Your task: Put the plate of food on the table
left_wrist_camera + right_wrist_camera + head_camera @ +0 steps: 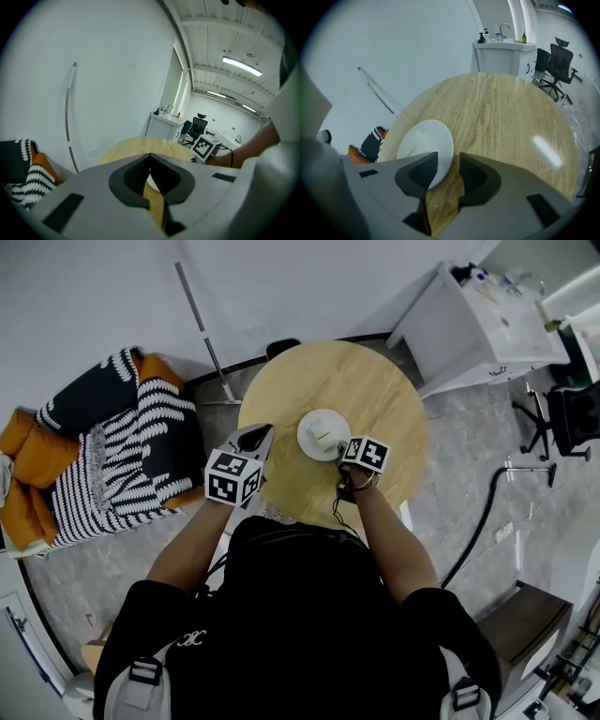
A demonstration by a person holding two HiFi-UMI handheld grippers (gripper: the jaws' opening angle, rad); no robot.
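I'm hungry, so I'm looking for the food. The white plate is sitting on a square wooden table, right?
Not quite. The table is round, not square; the head view looks down on it and shows its full circle. The rest is right: the white plate does sit on that wooden table.
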